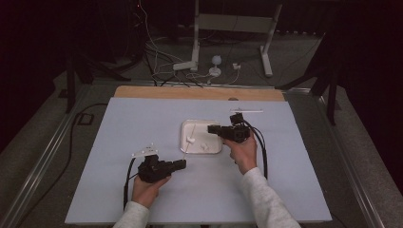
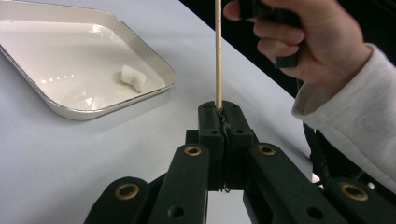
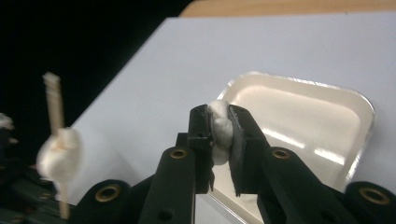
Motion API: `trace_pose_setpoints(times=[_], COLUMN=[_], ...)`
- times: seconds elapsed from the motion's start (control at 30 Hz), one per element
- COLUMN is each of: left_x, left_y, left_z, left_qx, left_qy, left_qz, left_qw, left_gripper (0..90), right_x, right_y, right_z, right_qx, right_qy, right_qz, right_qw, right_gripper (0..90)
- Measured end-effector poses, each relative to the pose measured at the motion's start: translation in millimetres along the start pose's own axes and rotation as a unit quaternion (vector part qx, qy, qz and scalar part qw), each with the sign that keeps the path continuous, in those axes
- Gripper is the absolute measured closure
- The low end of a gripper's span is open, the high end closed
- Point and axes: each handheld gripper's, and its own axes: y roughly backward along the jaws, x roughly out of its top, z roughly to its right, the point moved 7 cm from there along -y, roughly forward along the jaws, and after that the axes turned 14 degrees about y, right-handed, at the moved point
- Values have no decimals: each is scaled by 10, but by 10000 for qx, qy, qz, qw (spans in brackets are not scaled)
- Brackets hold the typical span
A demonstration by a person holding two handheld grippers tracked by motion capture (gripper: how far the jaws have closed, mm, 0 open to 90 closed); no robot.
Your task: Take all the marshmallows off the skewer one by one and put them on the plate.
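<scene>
**Jaws clamped on skewer and marshmallow, ready for threading**

The jaws of the left gripper (image 2: 219, 122) are pinched tight on the base of a wooden skewer (image 2: 217, 51), which rises away from them and already carries one marshmallow (image 3: 60, 154) partway up. The right gripper (image 3: 220, 135) has its jaws pressed on a second marshmallow (image 3: 219, 128), held above the near edge of the white tray (image 1: 186, 142), where one more piece (image 2: 132, 78) lies.

To thread well, the right hand (image 1: 243, 153) should probably bring the marshmallow's centre in line with the skewer's tip and push straight along the shaft, while the left hand (image 1: 145, 190) keeps the stick steady; an off-centre push could tear the soft piece or bend the skewer.

The tabletop (image 1: 119, 133) is covered in a pale blue sheet, with a wooden strip at its far edge. Beyond it the room is dark, with cables and a white stand on the floor.
</scene>
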Motion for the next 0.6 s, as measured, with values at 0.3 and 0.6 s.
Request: trace_pose_setpoints(times=[0.3,0.6], left_x=[5,17], left_y=[1,8], left_z=[-13,-34], left_qx=[-1,19], left_qy=[31,65], left_qz=[8,44], left_qw=[10000,10000], left_gripper=[900,900], right_x=[-167,-163], right_y=[-124,-97], right_z=[178,143], right_qx=[-348,-222], right_qy=[-143,-293], right_qz=[-351,-277], right_qw=[9987,9989], right_gripper=[704,410])
